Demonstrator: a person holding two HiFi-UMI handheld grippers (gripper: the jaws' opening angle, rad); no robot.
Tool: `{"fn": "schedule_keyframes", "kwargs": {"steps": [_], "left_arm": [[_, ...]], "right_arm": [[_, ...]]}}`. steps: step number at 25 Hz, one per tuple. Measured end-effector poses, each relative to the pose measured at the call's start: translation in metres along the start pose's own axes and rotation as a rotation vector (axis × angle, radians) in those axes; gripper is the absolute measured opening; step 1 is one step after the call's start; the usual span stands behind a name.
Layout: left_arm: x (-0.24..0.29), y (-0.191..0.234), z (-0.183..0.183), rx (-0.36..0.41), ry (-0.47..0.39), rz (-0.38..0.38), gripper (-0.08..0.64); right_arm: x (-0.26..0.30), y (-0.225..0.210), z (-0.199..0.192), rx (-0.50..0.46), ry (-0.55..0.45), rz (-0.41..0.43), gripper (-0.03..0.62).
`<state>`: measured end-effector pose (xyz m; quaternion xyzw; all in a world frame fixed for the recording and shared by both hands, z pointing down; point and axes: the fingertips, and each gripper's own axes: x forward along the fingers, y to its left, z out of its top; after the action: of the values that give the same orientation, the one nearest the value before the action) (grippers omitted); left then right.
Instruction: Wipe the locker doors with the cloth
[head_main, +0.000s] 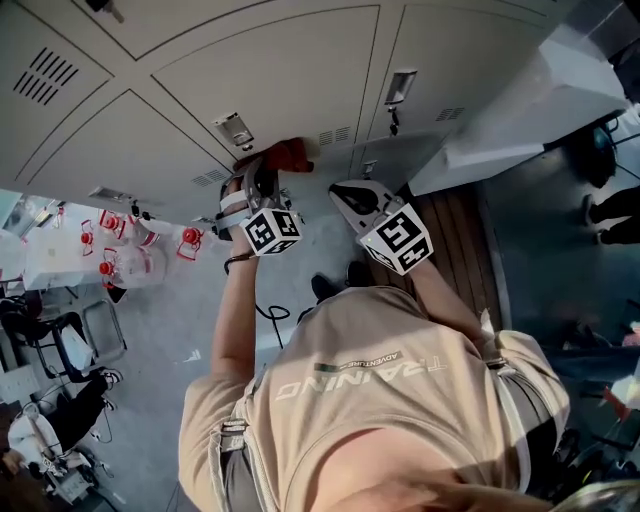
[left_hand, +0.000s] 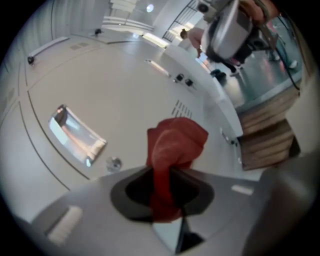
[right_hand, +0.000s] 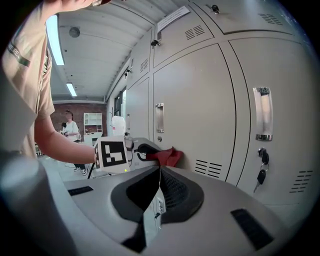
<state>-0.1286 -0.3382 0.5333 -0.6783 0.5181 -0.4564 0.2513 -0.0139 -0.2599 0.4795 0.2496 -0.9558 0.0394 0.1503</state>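
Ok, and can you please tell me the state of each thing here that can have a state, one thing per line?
Left hand-held gripper: shut on the cloth.
Cloth: bunched, clamped at one end, free end up by a locker door.
Right hand-held gripper: shut, nothing between the jaws.
Locker doors: all shut.
Key: hanging from a door lock.

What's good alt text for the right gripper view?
The right tool, jaws shut with nothing between them, fills the foreground. Beyond it the left tool holds a red cloth at a grey locker door; keys hang from a lock at the right.
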Motion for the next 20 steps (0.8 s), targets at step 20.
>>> {"fn": "schedule_keyframes", "kwargs": {"steps": [20], "left_arm": [[-0.106,0.154,0.153,0.115,-0.118,0.223,0.075]], "right_arm": [[-0.023,-0.015,0.034,-0.057,-0.091,-0.038,0.015]]}}
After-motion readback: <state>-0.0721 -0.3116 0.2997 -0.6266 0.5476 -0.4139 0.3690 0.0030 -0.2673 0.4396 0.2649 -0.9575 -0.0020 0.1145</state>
